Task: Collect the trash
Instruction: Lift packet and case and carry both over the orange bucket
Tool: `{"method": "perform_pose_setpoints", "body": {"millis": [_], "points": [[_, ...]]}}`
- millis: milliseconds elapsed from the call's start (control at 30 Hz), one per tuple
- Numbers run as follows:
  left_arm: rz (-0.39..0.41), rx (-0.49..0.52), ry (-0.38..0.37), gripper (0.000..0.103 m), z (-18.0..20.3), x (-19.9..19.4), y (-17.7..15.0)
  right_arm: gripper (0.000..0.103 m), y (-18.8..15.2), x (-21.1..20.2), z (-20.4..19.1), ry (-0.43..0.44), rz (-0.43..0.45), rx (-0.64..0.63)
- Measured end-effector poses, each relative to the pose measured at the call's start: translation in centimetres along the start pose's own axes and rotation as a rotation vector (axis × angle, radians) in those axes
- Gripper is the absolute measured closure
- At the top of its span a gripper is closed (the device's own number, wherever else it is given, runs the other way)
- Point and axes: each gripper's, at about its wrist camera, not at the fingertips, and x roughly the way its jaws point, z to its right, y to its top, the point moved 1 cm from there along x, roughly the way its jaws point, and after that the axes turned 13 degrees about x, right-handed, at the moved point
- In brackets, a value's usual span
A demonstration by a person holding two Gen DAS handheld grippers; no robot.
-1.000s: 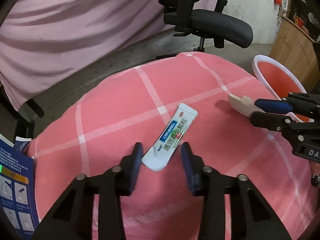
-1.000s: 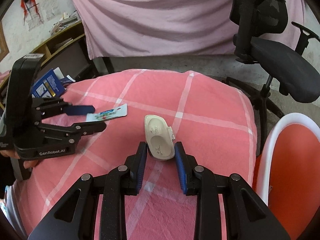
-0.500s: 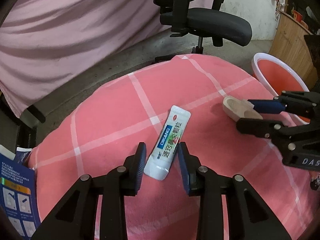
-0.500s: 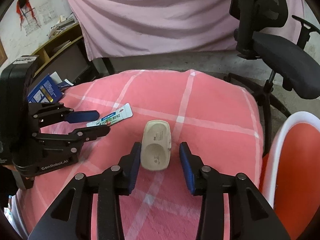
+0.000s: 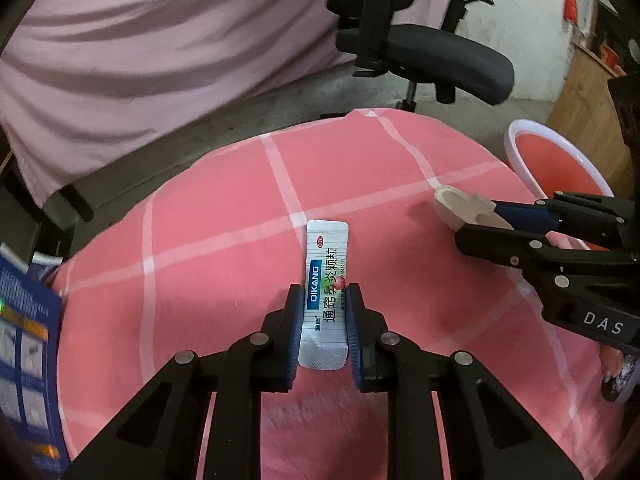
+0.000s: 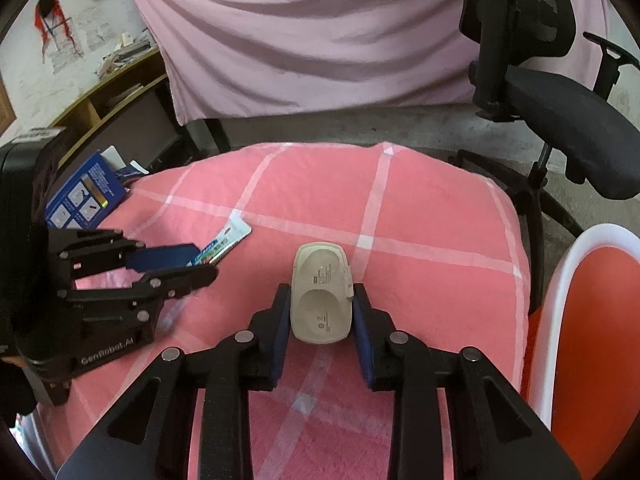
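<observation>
**Trash gripped on the pink checked cloth**

Sachet and plastic case each sit between a pair of blue-padded fingers on the pink cloth with white checks.

The left gripper points down at the cloth, and its jaws are closing. The white and blue sachet, printed with "DIKANG", lies lengthwise between the two pads; both pads touch its long edges near the lower half, and its far end sticks out ahead of the fingertips. To the left of this claw, at the cloth's edge, lies a blue printed box.

The right gripper also points down, with its jaws closing. The beige oval case, open side up, sits between the pads, which press against its two sides; its rounded far end reaches past the fingertips. To the right of this claw, off the cloth's edge, stands the orange bin with a white rim.

In the left wrist view the right claw reaches in from the right with the case at its tips, and the bin stands just behind it. In the right wrist view the left claw comes in from the left, the sachet at its tips.

Beyond the cloth stand a black office chair and a hanging pink sheet.
</observation>
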Motion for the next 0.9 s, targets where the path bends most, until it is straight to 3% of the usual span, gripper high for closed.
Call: {"method": "perform_pose_setpoints", "body": {"millis": [233, 500, 900], "points": [[0.081, -0.175, 0.049, 0.086, 0.5, -3.0, -1.8, 0.076, -0.5, -2.4, -0.5, 0.021, 0.113, -0.013], [0.308, -0.316, 0.095, 0.086, 1.8, -7.8, -2.5, 0.076, -1.6, -7.2, -0.6, 0.070, 0.356, -0.009], [0.621, -0.194, 0.196, 0.086, 7.4, -15.0, 0.8, 0.076, -3.4, -15.4, 0.9, 0.062, 0.771, -0.014]]}}
